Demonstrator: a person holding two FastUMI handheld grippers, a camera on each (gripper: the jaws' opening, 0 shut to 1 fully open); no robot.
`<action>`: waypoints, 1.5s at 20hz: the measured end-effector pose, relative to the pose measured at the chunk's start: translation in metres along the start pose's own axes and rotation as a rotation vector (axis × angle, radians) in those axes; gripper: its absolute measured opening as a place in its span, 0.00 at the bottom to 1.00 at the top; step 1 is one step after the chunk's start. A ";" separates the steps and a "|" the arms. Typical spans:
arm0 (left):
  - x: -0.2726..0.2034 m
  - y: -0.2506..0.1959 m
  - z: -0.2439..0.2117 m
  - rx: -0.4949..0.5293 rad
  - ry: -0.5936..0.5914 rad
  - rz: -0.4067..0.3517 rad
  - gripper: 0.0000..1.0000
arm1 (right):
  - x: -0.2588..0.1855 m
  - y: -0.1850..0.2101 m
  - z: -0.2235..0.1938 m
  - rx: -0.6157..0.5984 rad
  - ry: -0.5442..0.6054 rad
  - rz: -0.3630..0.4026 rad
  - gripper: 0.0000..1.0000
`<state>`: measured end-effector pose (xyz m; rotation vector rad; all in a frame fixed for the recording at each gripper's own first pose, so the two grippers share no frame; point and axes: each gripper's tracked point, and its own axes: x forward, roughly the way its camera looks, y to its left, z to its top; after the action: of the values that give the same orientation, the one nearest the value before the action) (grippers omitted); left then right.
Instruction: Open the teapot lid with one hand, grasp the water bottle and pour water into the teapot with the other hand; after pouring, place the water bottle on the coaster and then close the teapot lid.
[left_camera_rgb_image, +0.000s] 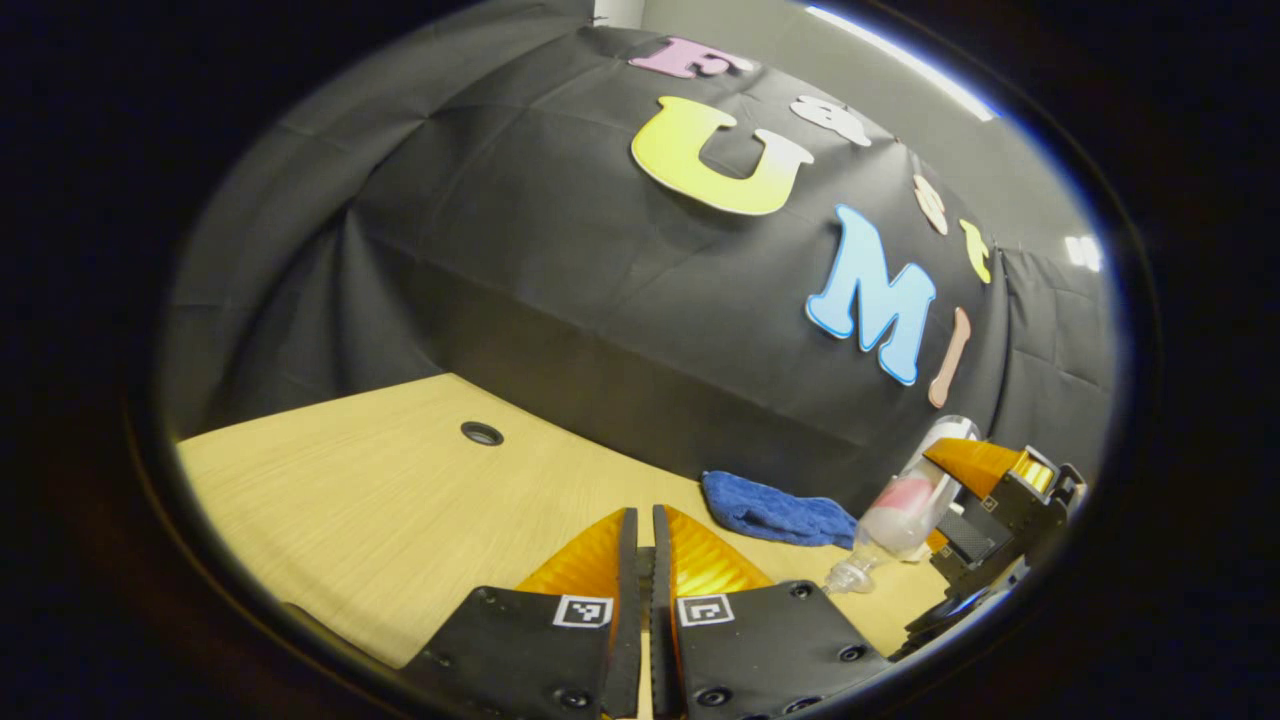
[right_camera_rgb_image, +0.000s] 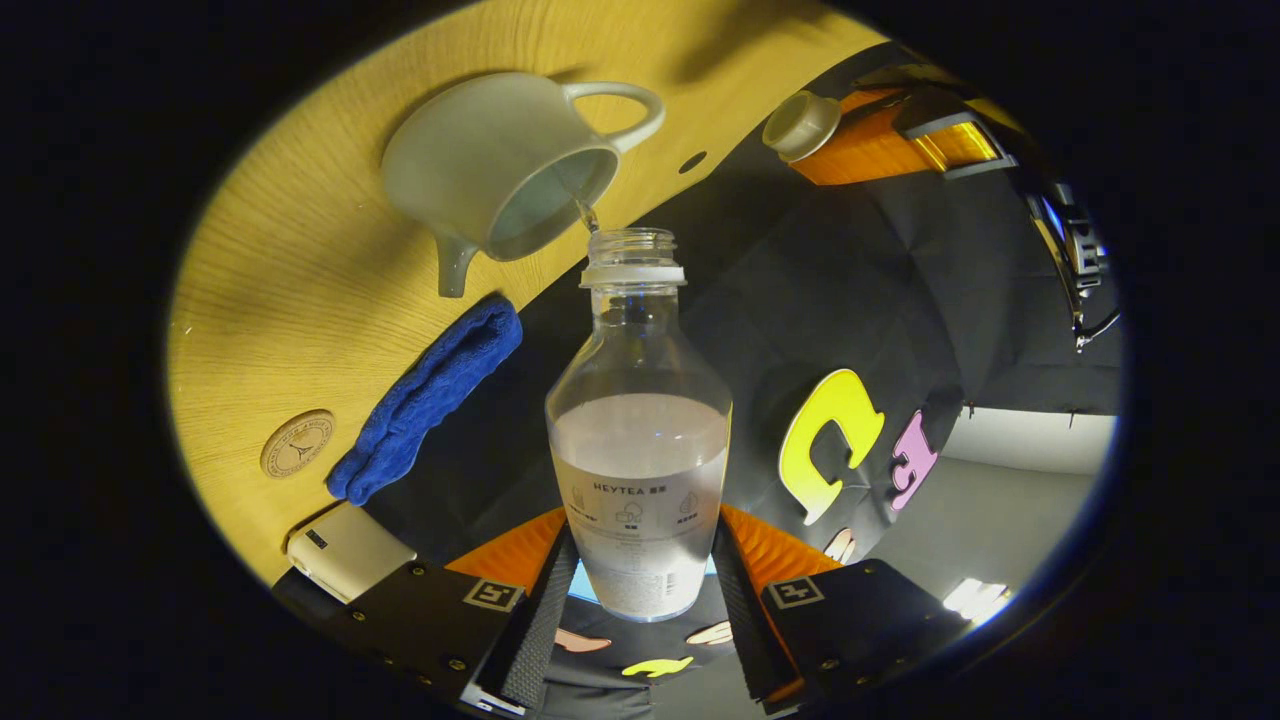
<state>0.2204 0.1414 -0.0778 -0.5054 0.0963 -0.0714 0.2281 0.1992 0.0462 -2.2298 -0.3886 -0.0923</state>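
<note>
My right gripper (right_camera_rgb_image: 640, 535) is shut on a clear water bottle (right_camera_rgb_image: 638, 440) about half full, uncapped and tipped toward the open white teapot (right_camera_rgb_image: 500, 170). A thin stream of water (right_camera_rgb_image: 588, 214) runs from the bottle mouth into the pot. The white teapot lid (right_camera_rgb_image: 801, 125) is held off to the side between the fingers of my left gripper (right_camera_rgb_image: 835, 135). In the left gripper view my left gripper (left_camera_rgb_image: 642, 515) shows its fingers nearly together, the lid hidden from that camera. The tilted bottle (left_camera_rgb_image: 900, 515) sits in the right gripper (left_camera_rgb_image: 945, 500) at the right, neck down.
A round wooden coaster (right_camera_rgb_image: 297, 443) lies on the wooden table (right_camera_rgb_image: 300, 250) beside a folded blue cloth (right_camera_rgb_image: 430, 400), also seen as the blue cloth (left_camera_rgb_image: 775, 510). A small white box (right_camera_rgb_image: 345, 550) rests near the table edge. A cable hole (left_camera_rgb_image: 481, 433) marks the tabletop.
</note>
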 end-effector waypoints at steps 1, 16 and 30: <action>-0.001 0.001 -0.001 -0.001 -0.001 0.000 0.13 | 0.001 0.001 -0.001 0.002 0.001 0.003 0.73; 0.001 0.007 -0.005 0.015 0.007 0.018 0.12 | -0.019 0.079 0.006 0.693 0.038 0.387 0.74; 0.002 0.003 -0.010 0.017 0.025 0.002 0.12 | -0.043 0.156 -0.034 1.428 0.257 0.594 0.75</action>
<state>0.2217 0.1390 -0.0882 -0.4875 0.1206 -0.0763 0.2374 0.0696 -0.0569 -0.8180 0.3182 0.1742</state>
